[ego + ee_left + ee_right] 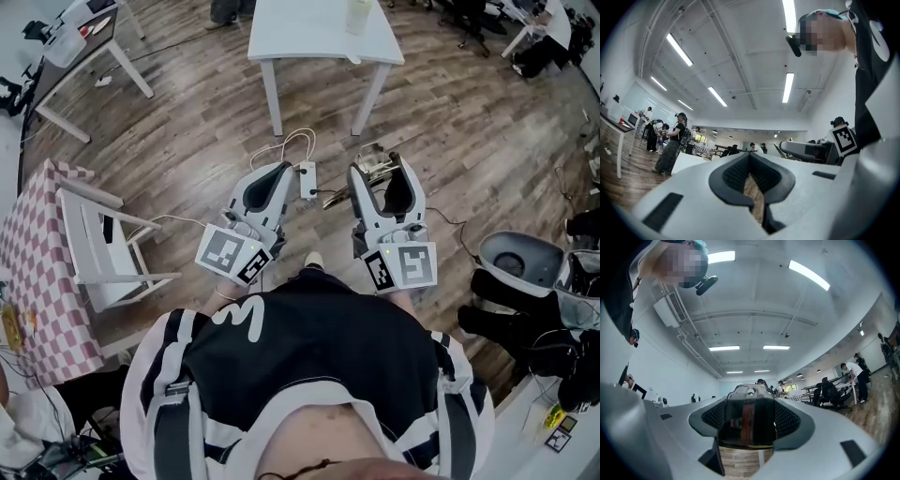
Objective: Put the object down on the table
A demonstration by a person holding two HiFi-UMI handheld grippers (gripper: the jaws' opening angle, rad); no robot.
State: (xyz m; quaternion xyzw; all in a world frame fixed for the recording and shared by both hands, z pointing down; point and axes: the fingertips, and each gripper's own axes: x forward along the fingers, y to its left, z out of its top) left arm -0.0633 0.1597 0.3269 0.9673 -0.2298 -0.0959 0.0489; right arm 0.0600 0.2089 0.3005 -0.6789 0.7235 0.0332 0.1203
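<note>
My right gripper (376, 174) is shut on a clear plastic pack (373, 162) with a hang hole at its top and something dark and reddish inside. In the right gripper view the pack (749, 420) stands upright between the jaws and fills the gap of the right gripper (749, 414). My left gripper (279, 176) is held beside it at the same height, over the wooden floor. The left gripper (750, 164) has its pads meeting at the tips with nothing between them. A white table (281, 42) stands ahead, beyond both grippers.
A pale bottle (358, 14) stands on the white table. A white power strip (307, 178) with cables lies on the floor between the grippers. A white chair (103, 248) and a checkered-cloth table (37, 272) are at left. Dark bags (525, 309) sit at right.
</note>
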